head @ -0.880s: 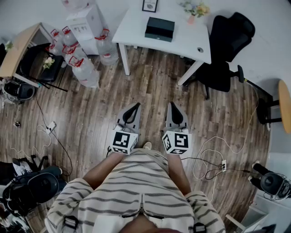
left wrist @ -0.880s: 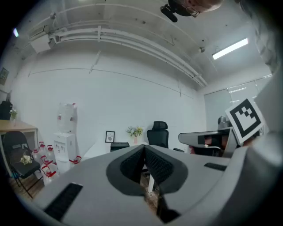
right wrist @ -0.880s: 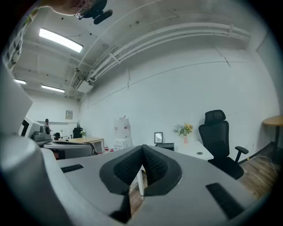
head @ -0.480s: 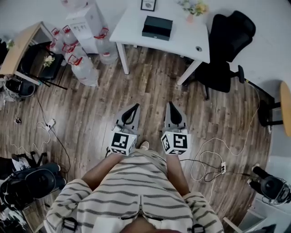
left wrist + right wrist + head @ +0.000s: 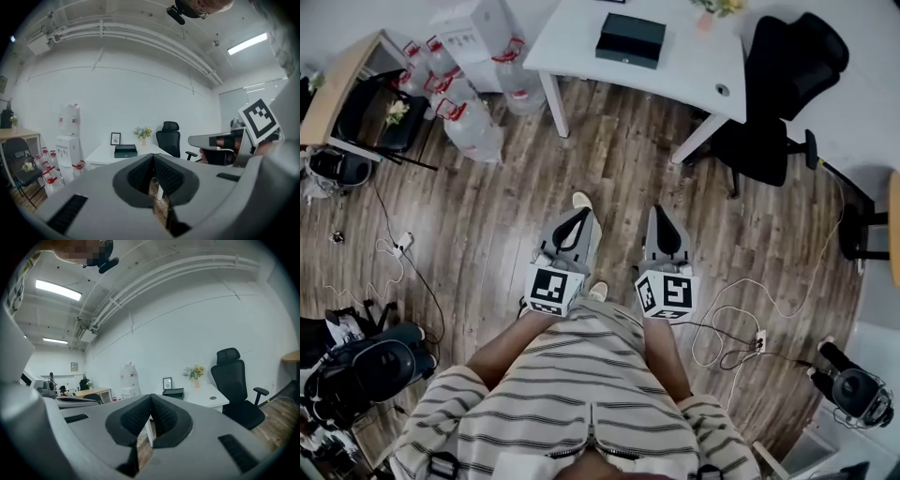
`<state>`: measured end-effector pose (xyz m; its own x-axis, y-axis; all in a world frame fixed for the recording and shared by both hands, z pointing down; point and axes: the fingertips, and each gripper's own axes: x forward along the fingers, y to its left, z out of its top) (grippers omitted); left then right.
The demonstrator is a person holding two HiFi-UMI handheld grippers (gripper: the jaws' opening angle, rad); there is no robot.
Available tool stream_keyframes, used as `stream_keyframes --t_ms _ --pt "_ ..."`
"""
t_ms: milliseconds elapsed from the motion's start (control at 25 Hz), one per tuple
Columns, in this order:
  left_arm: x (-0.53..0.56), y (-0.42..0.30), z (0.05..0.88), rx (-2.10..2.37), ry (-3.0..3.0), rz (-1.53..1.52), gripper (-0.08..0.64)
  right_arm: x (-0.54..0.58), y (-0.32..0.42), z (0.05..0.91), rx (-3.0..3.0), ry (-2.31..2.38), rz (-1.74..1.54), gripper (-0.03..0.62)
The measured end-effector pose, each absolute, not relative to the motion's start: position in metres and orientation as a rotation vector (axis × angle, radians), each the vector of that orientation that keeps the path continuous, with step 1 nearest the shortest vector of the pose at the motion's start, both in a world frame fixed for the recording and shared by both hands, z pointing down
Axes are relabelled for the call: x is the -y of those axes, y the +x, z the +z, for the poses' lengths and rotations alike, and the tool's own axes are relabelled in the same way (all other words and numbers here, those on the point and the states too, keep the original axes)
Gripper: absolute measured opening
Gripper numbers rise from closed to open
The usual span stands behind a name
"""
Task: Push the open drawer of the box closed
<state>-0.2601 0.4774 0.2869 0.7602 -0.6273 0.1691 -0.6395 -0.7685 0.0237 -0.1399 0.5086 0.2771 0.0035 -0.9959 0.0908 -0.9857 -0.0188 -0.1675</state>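
Two grippers: the left gripper (image 5: 578, 215) and the right gripper (image 5: 661, 215) are held side by side at waist height over the wooden floor (image 5: 487, 225).
Left fingers: pressed together with nothing between them, as the left gripper view shows.
Right fingers: likewise closed on nothing, the pads meeting in the right gripper view.
Box location: the dark box (image 5: 630, 39) stands on the white surface (image 5: 577, 47) at the far wall, well apart from both grippers.
Bearing: it lies straight ahead, between the lines of the two grippers and slightly nearer the right one's side in the head view.
Long axis: it runs along the surface's length, across the line of approach.
Drawer: too small at this range to tell how far it stands out. The face turned towards the person is judged to be the front.
Neighbours: a black office chair (image 5: 787, 84) is at the right end of the surface, and water bottles (image 5: 469, 131) stand on the floor to the left.
Stage: approach only, with no contact made. The push, judged from here, would go away from the person into that near face.
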Motion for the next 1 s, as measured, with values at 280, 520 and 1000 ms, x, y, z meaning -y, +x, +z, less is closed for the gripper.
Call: stream_keyframes --t_ms 280,520,1000 --pt "-0.366 -0.227 0.296 1.051 2.84 0.185 -0.003 -0.398 -0.102 0.278 -2.183 -2.201 -0.25 0.009" --pt "-0.236 -0.195 0.279 1.058 2.824 0.143 -0.003 -0.286 -0.066 0.262 -2.182 -2.228 -0.265 0.009" --pt "-0.088 -0.121 0.271 0.916 2.873 0.17 -0.003 -0.128 -0.004 0.254 -2.117 -2.301 -0.311 0.009"
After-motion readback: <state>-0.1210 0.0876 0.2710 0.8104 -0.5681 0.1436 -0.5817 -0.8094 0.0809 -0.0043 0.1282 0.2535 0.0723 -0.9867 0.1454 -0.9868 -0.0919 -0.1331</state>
